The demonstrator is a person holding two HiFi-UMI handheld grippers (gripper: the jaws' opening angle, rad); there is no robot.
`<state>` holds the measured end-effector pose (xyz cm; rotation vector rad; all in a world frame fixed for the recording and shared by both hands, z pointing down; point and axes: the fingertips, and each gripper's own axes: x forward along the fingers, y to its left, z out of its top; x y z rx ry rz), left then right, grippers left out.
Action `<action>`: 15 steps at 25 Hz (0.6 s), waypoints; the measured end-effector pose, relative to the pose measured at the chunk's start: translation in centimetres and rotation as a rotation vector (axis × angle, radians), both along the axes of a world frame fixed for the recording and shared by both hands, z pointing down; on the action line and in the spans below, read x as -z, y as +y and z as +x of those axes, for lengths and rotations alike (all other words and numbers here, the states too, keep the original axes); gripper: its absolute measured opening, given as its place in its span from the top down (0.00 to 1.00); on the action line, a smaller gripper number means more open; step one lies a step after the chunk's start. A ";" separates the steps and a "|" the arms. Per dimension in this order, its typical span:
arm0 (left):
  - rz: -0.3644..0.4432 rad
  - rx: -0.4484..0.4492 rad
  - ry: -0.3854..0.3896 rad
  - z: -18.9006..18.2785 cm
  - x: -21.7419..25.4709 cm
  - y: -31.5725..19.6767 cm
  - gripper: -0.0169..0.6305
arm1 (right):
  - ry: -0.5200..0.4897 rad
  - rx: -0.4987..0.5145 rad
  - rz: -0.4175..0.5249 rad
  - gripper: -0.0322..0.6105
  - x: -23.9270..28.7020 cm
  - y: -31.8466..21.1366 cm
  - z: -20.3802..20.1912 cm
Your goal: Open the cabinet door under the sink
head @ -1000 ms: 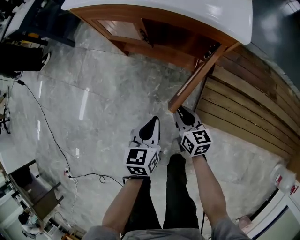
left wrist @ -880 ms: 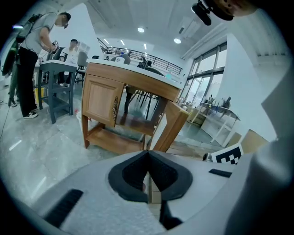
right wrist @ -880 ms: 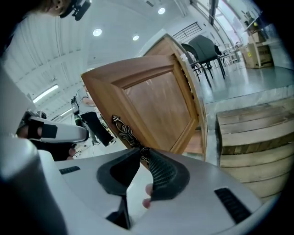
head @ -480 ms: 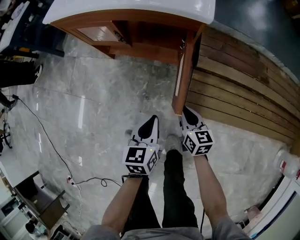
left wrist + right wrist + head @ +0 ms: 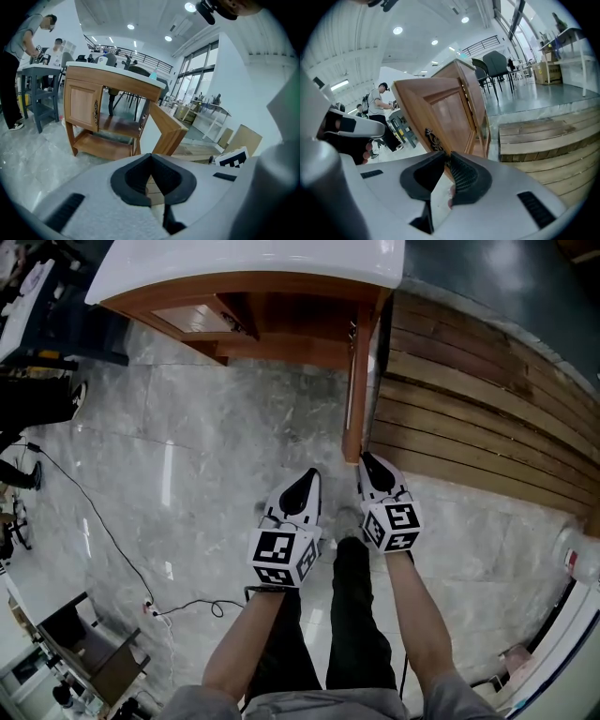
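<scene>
Cabinet door [image 5: 357, 381] under the white sink top [image 5: 253, 263] stands wide open. In the head view it shows edge-on and points out from the wooden cabinet [image 5: 281, 306] toward the person. The right claw [image 5: 367, 461] is at the free edge of the door. In the right gripper view its jaws are closed on the dark ornate handle [image 5: 432, 139] of the door. The left claw [image 5: 305, 479] hangs just beside the right one, over the grey marble floor [image 5: 187, 456]. Its jaws are closed together and hold nothing. Wooden boards [image 5: 469, 418] lie on the floor to the right of the door.
</scene>
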<state>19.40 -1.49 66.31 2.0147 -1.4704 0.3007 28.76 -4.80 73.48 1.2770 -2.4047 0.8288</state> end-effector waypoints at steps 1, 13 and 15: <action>0.002 -0.002 0.000 -0.1 0.5 -0.1 0.96 | -0.002 -0.005 0.001 0.88 0.5 0.1 0.1; 0.075 -0.096 0.002 -0.2 12.0 0.0 0.96 | -0.059 -0.068 0.081 0.92 14.7 1.4 0.4; 0.099 -0.105 0.001 -0.5 14.7 0.0 0.96 | -0.071 -0.073 0.104 0.93 17.7 1.7 0.1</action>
